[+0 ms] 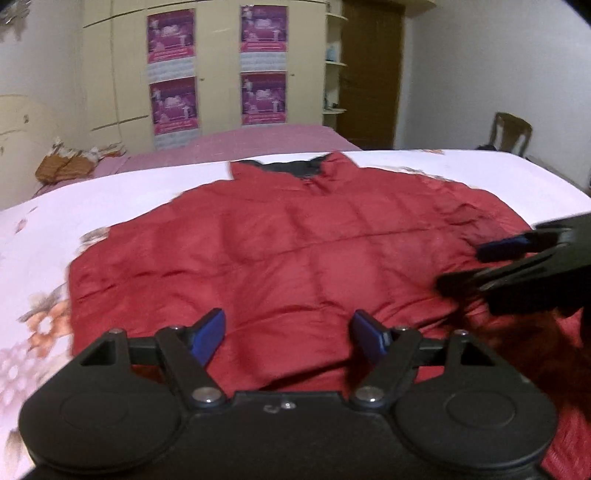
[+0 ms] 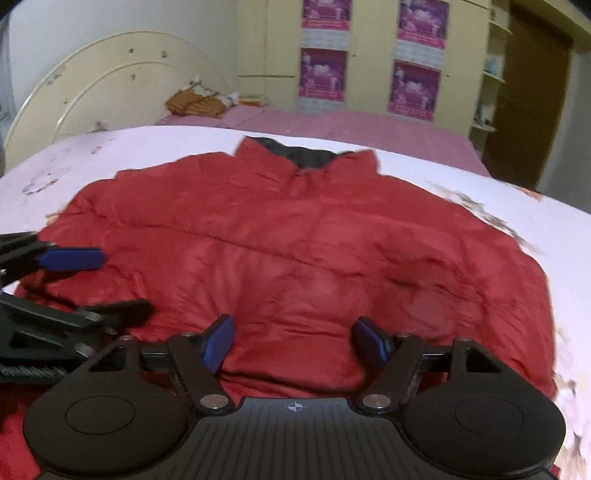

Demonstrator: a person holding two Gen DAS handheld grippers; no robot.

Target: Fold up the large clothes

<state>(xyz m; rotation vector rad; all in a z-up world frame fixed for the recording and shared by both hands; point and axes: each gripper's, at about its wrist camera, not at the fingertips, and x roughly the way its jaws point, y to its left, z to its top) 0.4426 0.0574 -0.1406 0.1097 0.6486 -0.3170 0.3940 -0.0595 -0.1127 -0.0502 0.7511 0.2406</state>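
Jacket, red quilted puffer with dark collar lining (image 1: 295,251), lies spread flat on white floral bedsheet (image 1: 44,236), ahead of both claws, collar at far end. Left claw (image 1: 288,332) spread, pinching nothing, over near hem. Right claw (image 2: 293,341) likewise spread, empty, just beside left. Judgement: no fold visible yet; sleeves tucked or hidden, cannot tell. Whole folding remains.

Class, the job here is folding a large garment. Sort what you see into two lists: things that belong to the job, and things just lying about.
Belongs to the job:
- puffy red quilted jacket, spread on the floral white bedsheet
- left gripper, open
- right gripper, open

Just lying about:
- crumpled orange cloth on the pink bed
- wooden chair
- purple posters on the cream wardrobe
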